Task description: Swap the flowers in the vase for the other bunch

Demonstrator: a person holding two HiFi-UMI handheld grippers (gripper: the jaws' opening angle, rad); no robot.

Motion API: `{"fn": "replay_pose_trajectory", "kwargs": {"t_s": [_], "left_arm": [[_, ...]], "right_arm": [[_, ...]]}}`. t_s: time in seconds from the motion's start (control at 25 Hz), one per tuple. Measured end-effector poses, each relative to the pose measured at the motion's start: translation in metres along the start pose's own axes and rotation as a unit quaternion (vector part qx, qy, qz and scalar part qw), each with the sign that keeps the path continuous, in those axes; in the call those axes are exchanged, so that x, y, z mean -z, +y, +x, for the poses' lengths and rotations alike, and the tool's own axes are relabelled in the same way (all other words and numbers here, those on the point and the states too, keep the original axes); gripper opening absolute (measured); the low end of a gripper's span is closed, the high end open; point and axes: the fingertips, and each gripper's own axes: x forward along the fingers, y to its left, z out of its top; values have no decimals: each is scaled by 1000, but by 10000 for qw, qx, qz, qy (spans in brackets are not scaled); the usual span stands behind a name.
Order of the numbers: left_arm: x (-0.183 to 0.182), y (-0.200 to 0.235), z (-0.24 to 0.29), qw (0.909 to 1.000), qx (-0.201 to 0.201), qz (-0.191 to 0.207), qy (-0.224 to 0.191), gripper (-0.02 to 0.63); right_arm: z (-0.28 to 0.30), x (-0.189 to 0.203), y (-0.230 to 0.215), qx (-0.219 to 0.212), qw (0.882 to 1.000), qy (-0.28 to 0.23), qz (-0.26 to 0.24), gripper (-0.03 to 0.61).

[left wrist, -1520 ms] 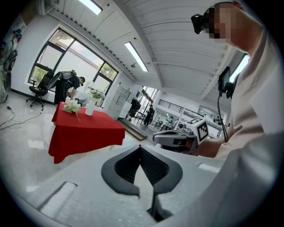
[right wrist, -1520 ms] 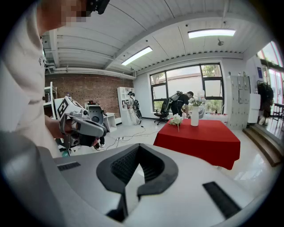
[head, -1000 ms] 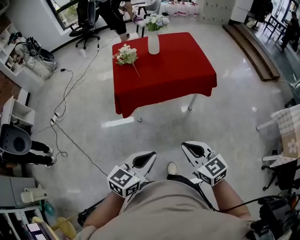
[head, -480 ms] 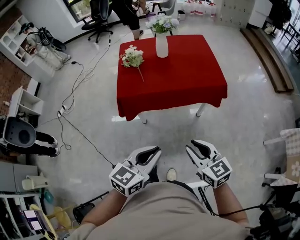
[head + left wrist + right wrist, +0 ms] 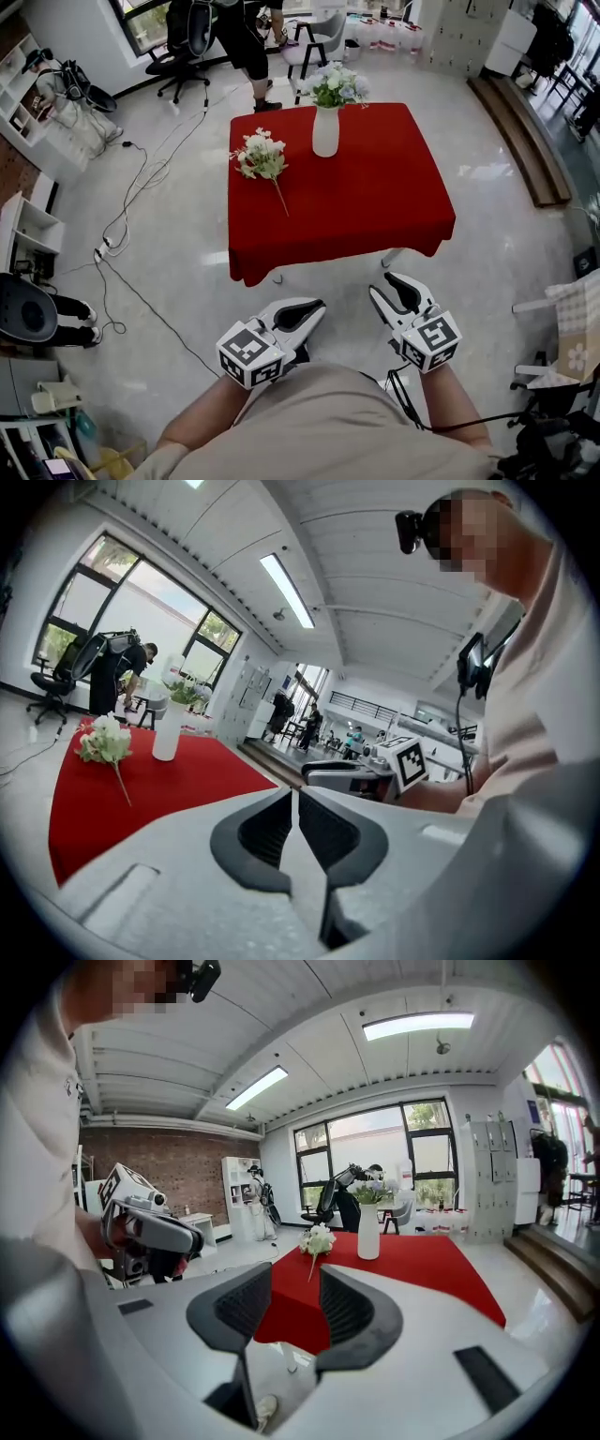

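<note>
A red-clothed table (image 5: 375, 206) stands ahead of me. On it a white vase (image 5: 325, 131) holds a bunch of pale flowers (image 5: 336, 86). A second bunch (image 5: 262, 157) of white flowers lies flat to the vase's left. Both grippers hover over the floor, short of the table's near edge. My left gripper (image 5: 305, 314) is shut and empty; its pads (image 5: 272, 827) meet. My right gripper (image 5: 392, 289) is open; its jaws have just been opening, with nothing between them. In the right gripper view the vase (image 5: 368, 1232) and the loose bunch (image 5: 317, 1239) show beyond the jaws.
A person (image 5: 246, 47) stands behind the table beside an office chair (image 5: 183, 42). Cables (image 5: 122, 216) trail over the floor at the left, near shelves (image 5: 23, 225). A wooden platform (image 5: 520, 131) runs along the right, and another covered table (image 5: 577, 323) stands at the right edge.
Both grippers have moved toward the table, which now lies nearer in the head view. The right gripper's jaws have parted.
</note>
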Motion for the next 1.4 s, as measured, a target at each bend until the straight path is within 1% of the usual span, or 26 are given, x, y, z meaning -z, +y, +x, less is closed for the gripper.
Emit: {"fn": "replay_pose_trajectory", "kwargs": {"t_s": [0.08, 0.2, 0.32, 0.44, 0.6, 0.72, 0.84, 0.92, 1.12, 1.28, 1.4], "left_arm": [[-17, 22, -1, 9999, 104, 34, -50, 9], [-33, 56, -10, 9997, 206, 165, -20, 8], [-41, 90, -19, 9995, 280, 142, -25, 7], [-48, 118, -22, 9998, 180, 98, -46, 6], [-63, 137, -21, 9998, 23, 73, -203, 6], [-74, 156, -18, 9994, -205, 104, -255, 6], [-85, 175, -11, 9979, -526, -17, -369, 6], [-92, 184, -5, 9966, -705, -65, -424, 6], [-115, 205, 12, 9912, -1207, 28, -535, 6], [-126, 222, 26, 9872, -1494, -16, -561, 6], [-133, 230, 38, 9842, -1681, 33, -559, 6]], "right_arm": [[28, -18, -11, 97, 9999, -13, -63, 167], [71, -41, -24, 224, 9997, -24, -113, 172], [113, -56, -38, 293, 9995, -66, -78, 176], [150, -69, -57, 320, 9994, -108, 74, 188], [191, -85, -97, 313, 9990, -123, 279, 212], [220, -99, -135, 342, 9982, -189, 455, 232], [248, -110, -173, 374, 9978, -192, 516, 261], [267, -115, -195, 269, 9971, -222, 674, 276], [316, -124, -245, 8, 9932, -291, 1131, 321], [348, -130, -271, -237, 9864, -416, 1573, 375], [370, -134, -284, -456, 9800, -518, 1864, 394]]}}
